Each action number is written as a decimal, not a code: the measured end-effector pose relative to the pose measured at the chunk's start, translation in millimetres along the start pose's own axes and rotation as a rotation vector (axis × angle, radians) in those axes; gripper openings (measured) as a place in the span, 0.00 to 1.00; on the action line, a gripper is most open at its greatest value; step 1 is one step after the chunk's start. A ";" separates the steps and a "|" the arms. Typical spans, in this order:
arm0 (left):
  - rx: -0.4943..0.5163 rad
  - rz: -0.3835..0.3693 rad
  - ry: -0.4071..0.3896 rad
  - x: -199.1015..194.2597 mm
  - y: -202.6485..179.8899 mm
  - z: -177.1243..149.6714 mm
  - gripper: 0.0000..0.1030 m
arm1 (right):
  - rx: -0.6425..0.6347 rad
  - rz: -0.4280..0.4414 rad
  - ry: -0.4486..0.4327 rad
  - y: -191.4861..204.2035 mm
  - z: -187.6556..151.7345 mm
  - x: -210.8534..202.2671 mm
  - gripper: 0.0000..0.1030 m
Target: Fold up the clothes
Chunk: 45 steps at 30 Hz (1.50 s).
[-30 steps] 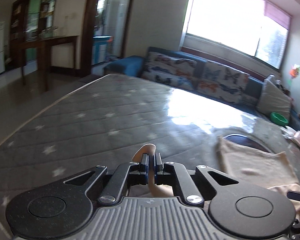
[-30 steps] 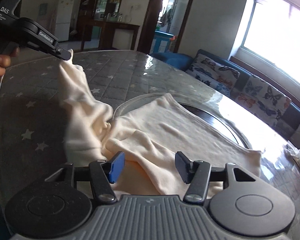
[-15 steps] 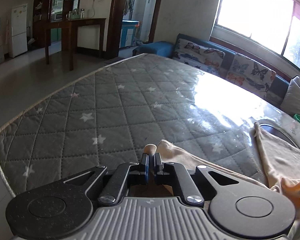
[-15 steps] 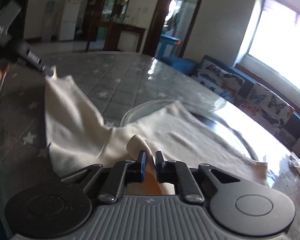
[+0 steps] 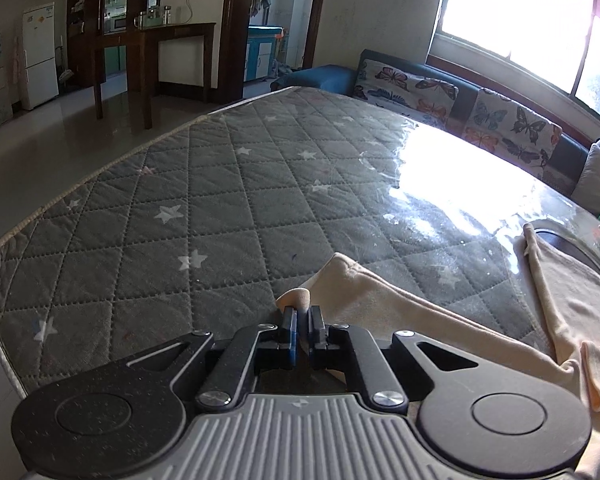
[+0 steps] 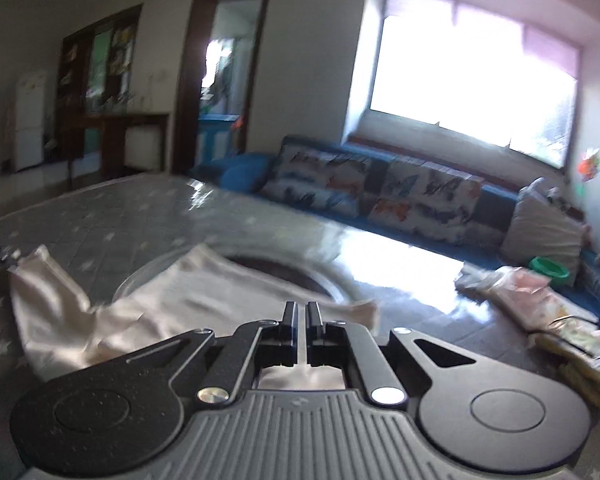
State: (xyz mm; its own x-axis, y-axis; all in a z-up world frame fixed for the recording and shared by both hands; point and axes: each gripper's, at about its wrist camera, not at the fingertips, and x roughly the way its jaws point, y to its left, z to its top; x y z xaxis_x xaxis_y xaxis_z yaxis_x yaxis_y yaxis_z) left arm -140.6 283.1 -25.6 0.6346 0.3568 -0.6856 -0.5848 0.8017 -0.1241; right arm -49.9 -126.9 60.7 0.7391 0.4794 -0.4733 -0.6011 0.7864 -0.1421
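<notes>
Garment (image 5: 400, 312): cream cloth, spread across the near part of a grey quilted mattress (image 5: 204, 216) with white stars; its far part lies over a round dark ring (image 6: 300, 276) under glossy clear plastic.

Left gripper (image 5: 302, 322): jaws pinched on a small fold of the garment, a nub of cloth sticking out past the fingertips. From there the cloth runs right as a band and joins the bigger panel near the ring.

Right gripper (image 6: 301, 320): jaws nearly together, thin gap visible. Cloth shows under the gripper body, but can't tell if any is actually pinched between the tips; the view is motion-blurred. In the same view the garment (image 6: 100, 312) rises to a peak at far left.

Sofa (image 5: 460, 100) with butterfly cushions sits behind the mattress, under a bright window (image 6: 472, 92). Pile of other clothes (image 6: 540, 304) at right.
</notes>
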 end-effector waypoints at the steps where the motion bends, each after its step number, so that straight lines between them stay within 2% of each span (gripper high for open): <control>1: -0.002 0.001 0.000 -0.2 0.1 -0.7 0.06 | -0.013 0.026 0.010 5.6 -2.0 1.8 0.09; 3: -0.007 0.004 0.001 0.6 0.7 -0.4 0.07 | -0.029 0.084 0.029 17.8 -4.1 8.6 0.11; 6: -0.012 0.009 0.001 0.0 0.4 0.3 0.07 | -0.066 0.162 0.055 43.5 -6.5 23.5 0.19; 9: -0.029 0.025 -0.003 -1.1 5.0 1.3 0.07 | -0.151 0.236 0.088 77.7 -10.6 41.6 0.33; 11: -0.043 0.027 -0.006 -2.5 7.7 -0.3 0.07 | -0.199 0.258 0.102 92.9 -13.3 48.9 0.41; 14: -0.042 0.029 -0.014 -3.7 7.9 -2.6 0.07 | -0.290 0.266 0.122 114.2 -18.6 60.0 0.43; 15: -0.038 0.030 -0.016 -3.6 7.3 -2.9 0.07 | -0.306 0.268 0.134 117.8 -21.2 65.2 0.43; 18: -0.039 0.031 -0.019 -3.9 6.7 -3.6 0.08 | -0.292 0.262 0.149 117.1 -24.4 74.5 0.30; 19: -0.039 0.030 -0.019 -3.7 6.8 -3.6 0.09 | -0.278 0.260 0.146 114.8 -24.3 75.0 0.14; 20: -0.042 0.029 -0.019 -3.8 7.2 -3.7 0.09 | -0.261 0.252 0.139 111.1 -23.6 74.0 0.07; 29: -0.035 0.035 -0.017 -4.5 8.2 -3.0 0.10 | -0.084 0.081 0.001 53.1 -9.8 38.4 0.04; 33: -0.026 0.046 -0.015 -3.5 3.9 -1.3 0.10 | 0.003 -0.055 -0.050 10.4 -9.0 11.5 0.03; 35: -0.022 0.051 -0.015 -3.0 2.5 -1.2 0.10 | 0.053 -0.152 -0.067 -16.2 -13.4 -4.5 0.03; 40: -0.017 0.058 -0.012 -1.2 1.8 -0.1 0.12 | 0.131 -0.325 -0.051 -58.1 -32.3 -27.8 0.03; 43: -0.010 0.062 -0.012 -1.0 2.4 -0.1 0.12 | 0.179 -0.449 -0.015 -81.1 -54.9 -40.5 0.03; 45: 0.000 0.067 -0.014 -0.7 1.1 -0.1 0.12 | 0.206 -0.489 0.026 -90.4 -69.3 -41.6 0.03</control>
State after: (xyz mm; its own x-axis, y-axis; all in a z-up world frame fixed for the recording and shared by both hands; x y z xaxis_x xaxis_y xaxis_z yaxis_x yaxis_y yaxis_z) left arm -141.7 283.7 -25.3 0.6008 0.4162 -0.6825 -0.6262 0.7757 -0.0782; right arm -47.3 -244.9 33.0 0.9088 0.0301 -0.4162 -0.1141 0.9773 -0.1787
